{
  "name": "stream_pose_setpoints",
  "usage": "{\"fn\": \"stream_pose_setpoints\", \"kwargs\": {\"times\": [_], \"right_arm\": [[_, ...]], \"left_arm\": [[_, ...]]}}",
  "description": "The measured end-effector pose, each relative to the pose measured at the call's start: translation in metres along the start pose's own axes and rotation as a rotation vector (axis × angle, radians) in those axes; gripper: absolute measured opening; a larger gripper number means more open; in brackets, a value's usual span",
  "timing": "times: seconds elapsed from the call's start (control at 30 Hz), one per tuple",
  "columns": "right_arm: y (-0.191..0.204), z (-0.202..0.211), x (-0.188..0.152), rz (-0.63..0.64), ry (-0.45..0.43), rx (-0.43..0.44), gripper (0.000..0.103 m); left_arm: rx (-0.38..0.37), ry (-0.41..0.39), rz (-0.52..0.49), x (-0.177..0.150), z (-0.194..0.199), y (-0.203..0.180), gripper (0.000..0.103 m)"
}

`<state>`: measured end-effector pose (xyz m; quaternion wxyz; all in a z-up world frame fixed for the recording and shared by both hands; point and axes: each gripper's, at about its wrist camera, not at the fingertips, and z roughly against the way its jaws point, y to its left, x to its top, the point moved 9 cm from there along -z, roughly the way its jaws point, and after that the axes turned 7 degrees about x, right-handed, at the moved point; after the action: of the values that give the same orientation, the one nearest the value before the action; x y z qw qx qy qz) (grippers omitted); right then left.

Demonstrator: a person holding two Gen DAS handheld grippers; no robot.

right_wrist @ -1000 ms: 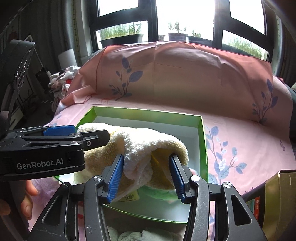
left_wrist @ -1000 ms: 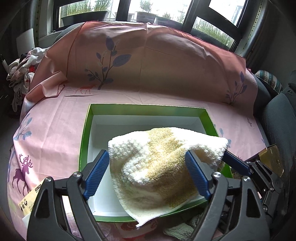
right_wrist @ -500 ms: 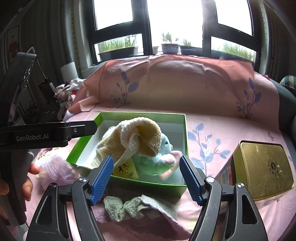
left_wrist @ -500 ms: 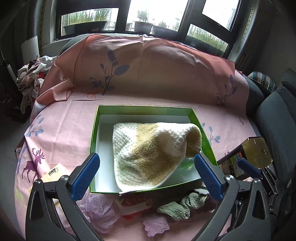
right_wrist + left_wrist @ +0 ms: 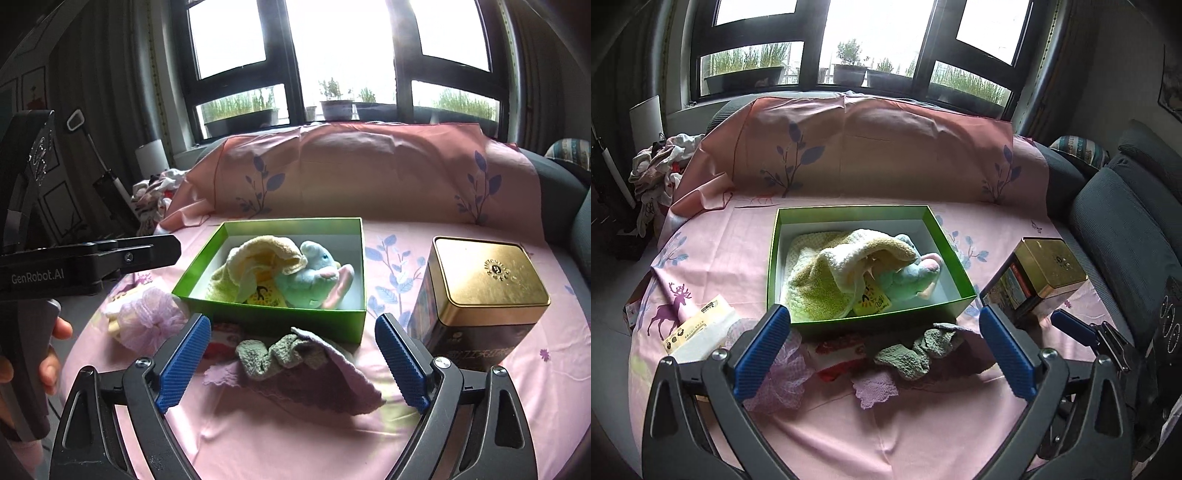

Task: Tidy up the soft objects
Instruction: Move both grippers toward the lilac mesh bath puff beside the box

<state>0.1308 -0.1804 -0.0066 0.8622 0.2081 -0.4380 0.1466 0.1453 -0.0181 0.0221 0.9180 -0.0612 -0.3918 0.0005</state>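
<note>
Both jaws spread wide and empty, left gripper [image 5: 882, 352] and right gripper [image 5: 293, 363] over grey-green cloth [image 5: 271, 354] just before green box [image 5: 273, 319]; looked light, floppy, best pinched at bunched middle.

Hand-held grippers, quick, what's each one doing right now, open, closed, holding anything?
Left hand-held gripper: open, holding nothing.
Right hand-held gripper: open, holding nothing, above the grey-green knitted cloth.

Pouring in from the rear windows [image 5: 347, 55] as daylight — blowing the panes out to white, leaving room corners dim; bending straight lines at the fisheye edges — vignetting black, softening slightly toward the rim.
</note>
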Motion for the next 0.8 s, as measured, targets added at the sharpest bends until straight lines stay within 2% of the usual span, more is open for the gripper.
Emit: {"fn": "stream_pose_setpoints", "kwargs": {"times": [0.2, 0.4, 0.6, 0.8], "right_arm": [[0.003, 0.013, -0.019, -0.006, 0.007, 0.017, 0.091], [0.008, 0.018, -0.038, -0.009, 0.02, 0.041, 0.091], [0.019, 0.013, -0.057, -0.003, 0.045, 0.098, 0.091], [0.045, -0.002, -0.076, 0.045, 0.084, 0.163, 0.091]], "left_arm": [[-0.026, -0.007, 0.061, -0.01, 0.028, 0.022, 0.102], [-0.012, 0.012, 0.144, -0.034, 0.038, 0.056, 0.102], [-0.011, 0.066, 0.233, -0.071, 0.028, 0.082, 0.102], [0.058, 0.102, 0.291, -0.109, 0.008, 0.111, 0.102]]}}
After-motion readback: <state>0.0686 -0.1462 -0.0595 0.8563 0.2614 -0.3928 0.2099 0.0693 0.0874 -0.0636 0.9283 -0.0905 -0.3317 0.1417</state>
